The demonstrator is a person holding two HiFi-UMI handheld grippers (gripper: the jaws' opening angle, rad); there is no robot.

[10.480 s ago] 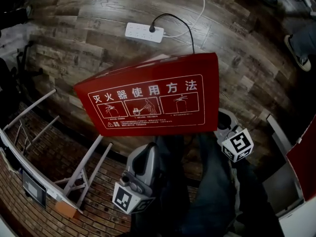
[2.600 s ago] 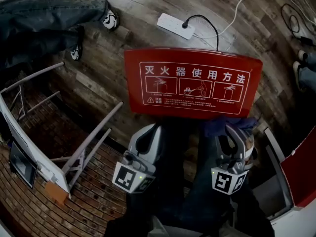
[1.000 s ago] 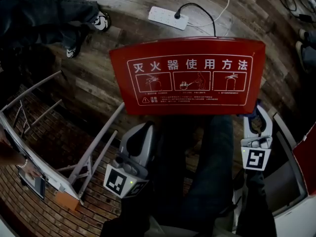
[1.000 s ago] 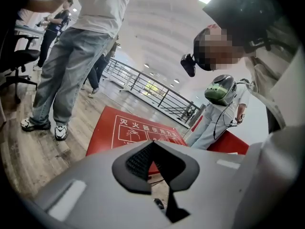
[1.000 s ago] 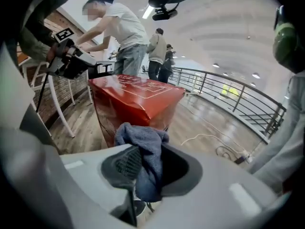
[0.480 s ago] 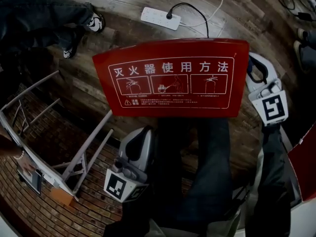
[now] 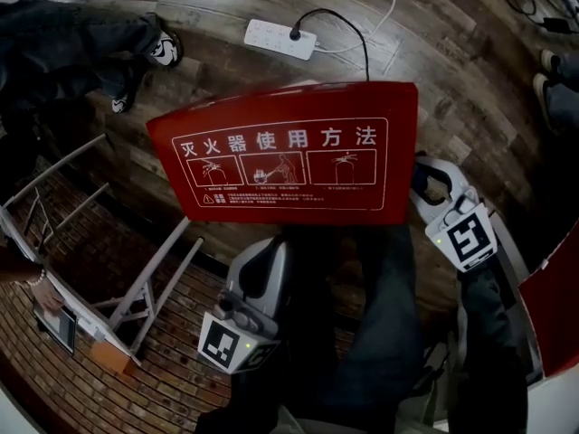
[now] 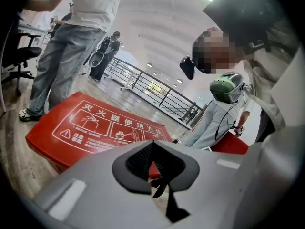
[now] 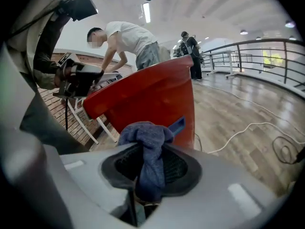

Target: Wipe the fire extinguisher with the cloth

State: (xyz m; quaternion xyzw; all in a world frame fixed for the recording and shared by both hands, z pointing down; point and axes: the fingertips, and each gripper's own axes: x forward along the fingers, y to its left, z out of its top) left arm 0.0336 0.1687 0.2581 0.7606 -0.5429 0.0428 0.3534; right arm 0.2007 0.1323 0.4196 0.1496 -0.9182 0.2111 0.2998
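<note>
A red fire-extinguisher box with white usage pictures on its lid stands on the wooden floor; no extinguisher itself shows. My right gripper sits at the box's right edge, shut on a blue cloth that bunches out above its jaws, close to the red box wall. My left gripper hangs near the box's front side, a little short of it. In the left gripper view its jaws stand together with nothing between them, pointing at the red lid.
A white power strip with a black cable lies beyond the box. A white metal frame stands left on brick paving. A person's legs are at top left, and another red box at right. A bent-over person stands behind.
The right gripper with the cloth went up to the box's far right corner, then came back down to its right edge. The left gripper stayed at the front side.
</note>
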